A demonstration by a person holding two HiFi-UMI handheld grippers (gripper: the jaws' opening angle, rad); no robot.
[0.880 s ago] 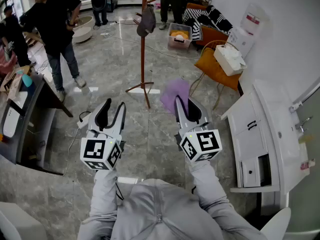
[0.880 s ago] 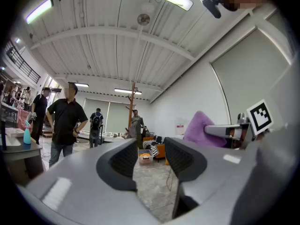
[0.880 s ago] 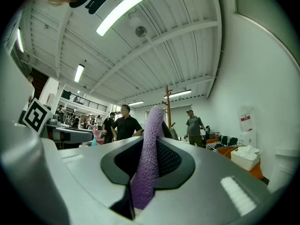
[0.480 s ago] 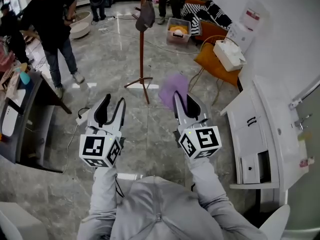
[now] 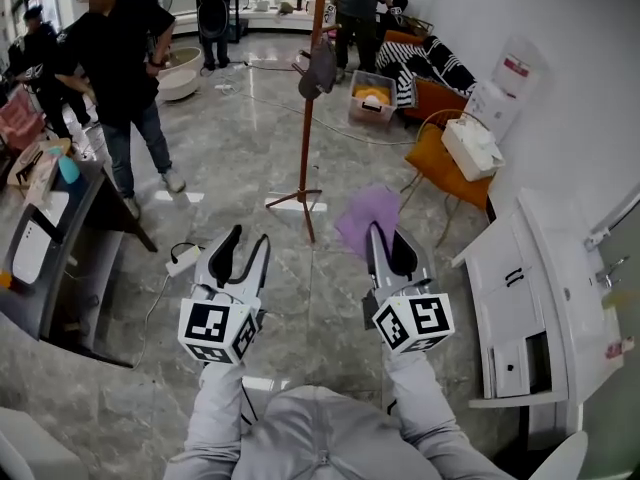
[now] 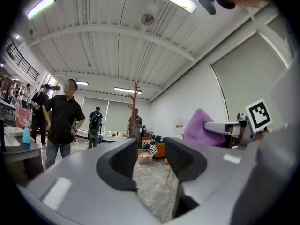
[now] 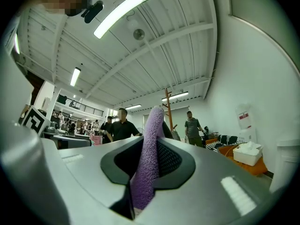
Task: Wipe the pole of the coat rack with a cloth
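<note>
The coat rack's brown wooden pole (image 5: 311,98) stands on a marble floor ahead of me, with a dark cap (image 5: 319,66) hung on it and spread feet at its base. It shows small and far in the left gripper view as the pole (image 6: 136,102) and in the right gripper view as the pole (image 7: 168,108). My right gripper (image 5: 383,235) is shut on a purple cloth (image 5: 366,214), which stands up between the jaws as the cloth (image 7: 149,158). My left gripper (image 5: 247,249) is open with nothing in it; its jaws frame the floor (image 6: 149,159). Both grippers are well short of the pole.
A person in black (image 5: 122,58) stands at the left near a dark desk (image 5: 60,228). Other people stand at the back. An orange chair with a white box (image 5: 440,148) and a white cabinet (image 5: 545,298) are at the right. A power strip (image 5: 183,260) lies on the floor.
The view has shifted: the coat rack now sits slightly to the right and farther up. Both grippers hold the same pose relative to each other, the cloth still clamped.
</note>
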